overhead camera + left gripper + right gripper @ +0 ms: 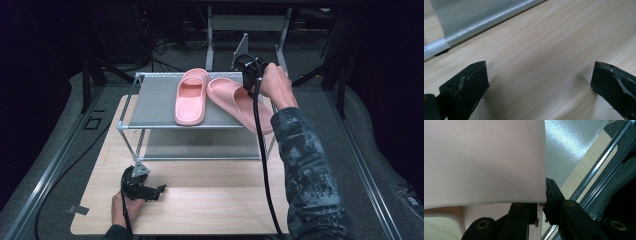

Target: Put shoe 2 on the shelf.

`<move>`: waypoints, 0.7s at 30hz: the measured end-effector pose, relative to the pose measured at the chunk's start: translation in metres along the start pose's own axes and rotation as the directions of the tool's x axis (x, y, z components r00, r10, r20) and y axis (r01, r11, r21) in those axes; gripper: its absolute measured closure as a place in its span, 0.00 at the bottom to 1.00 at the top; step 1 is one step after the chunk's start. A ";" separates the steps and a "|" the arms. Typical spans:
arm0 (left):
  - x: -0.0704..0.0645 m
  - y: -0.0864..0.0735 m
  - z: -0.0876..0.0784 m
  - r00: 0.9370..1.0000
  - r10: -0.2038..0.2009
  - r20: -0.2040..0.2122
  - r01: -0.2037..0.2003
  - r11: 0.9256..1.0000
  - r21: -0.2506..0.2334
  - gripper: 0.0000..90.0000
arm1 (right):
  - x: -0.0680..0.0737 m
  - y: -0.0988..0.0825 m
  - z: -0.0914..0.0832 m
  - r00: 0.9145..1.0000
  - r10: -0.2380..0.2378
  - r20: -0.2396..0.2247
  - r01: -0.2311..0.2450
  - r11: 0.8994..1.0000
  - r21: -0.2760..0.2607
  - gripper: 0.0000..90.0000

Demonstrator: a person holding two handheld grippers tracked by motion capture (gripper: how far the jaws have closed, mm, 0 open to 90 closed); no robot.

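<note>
The high view looks forward and down over the wooden table (210, 195) and the shelf rack (150, 107). The left gripper view skims low across the table (554, 50), catching the rack's rail (486, 21). The right gripper view presses against a pink slipper (481, 162) atop the rack (566, 145).

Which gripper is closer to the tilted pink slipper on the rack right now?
Right. The right gripper is clamped on the tilted pink slipper at its far end on the rack. The left gripper rests open on the table, in front of the rack.
</note>
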State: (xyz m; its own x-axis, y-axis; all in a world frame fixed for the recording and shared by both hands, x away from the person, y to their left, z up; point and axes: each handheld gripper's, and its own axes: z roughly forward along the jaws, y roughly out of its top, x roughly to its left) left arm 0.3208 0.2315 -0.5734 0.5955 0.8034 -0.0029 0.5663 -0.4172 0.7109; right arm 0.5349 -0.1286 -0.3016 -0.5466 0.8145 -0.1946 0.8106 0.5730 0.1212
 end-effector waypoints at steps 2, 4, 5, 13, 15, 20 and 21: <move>0.000 0.000 0.000 1.000 0.000 0.000 0.000 1.000 0.000 0.01 | -0.002 0.003 0.002 0.999 0.032 -0.010 -0.032 0.999 0.004 0.92; 0.000 0.000 0.000 1.000 0.000 -0.001 0.000 1.000 0.000 0.01 | -0.004 0.005 0.003 0.997 0.074 -0.021 -0.074 0.997 0.017 0.92; 0.000 0.000 0.000 1.000 0.000 -0.001 0.000 1.000 0.000 0.01 | -0.006 0.007 0.004 0.994 0.102 -0.034 -0.101 0.994 0.028 0.92; -0.001 0.000 -0.001 1.000 -0.001 -0.004 0.001 1.000 0.001 0.01 | -0.012 0.019 0.014 0.976 0.218 -0.014 -0.217 0.974 0.063 0.92; -0.001 0.000 -0.001 1.000 0.000 -0.004 0.000 1.000 0.000 0.02 | -0.014 0.022 0.017 0.971 0.240 -0.021 -0.238 0.969 0.070 0.92; -0.001 0.000 -0.001 1.000 0.000 -0.005 0.000 1.000 0.000 0.02 | -0.019 0.027 0.023 0.952 0.304 -0.022 -0.303 0.952 0.036 0.92; -0.001 0.000 -0.001 1.000 0.000 -0.005 0.000 1.000 0.000 0.02 | -0.020 0.027 0.023 0.950 0.310 -0.027 -0.310 0.950 0.026 0.92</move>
State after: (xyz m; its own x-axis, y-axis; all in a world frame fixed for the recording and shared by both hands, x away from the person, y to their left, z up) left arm 0.3196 0.2311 -0.5733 0.5926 0.8055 0.0008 0.5660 -0.4171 0.7111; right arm 0.5730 -0.1316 -0.3165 -0.2733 0.9543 -0.1211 0.9452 0.2898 0.1505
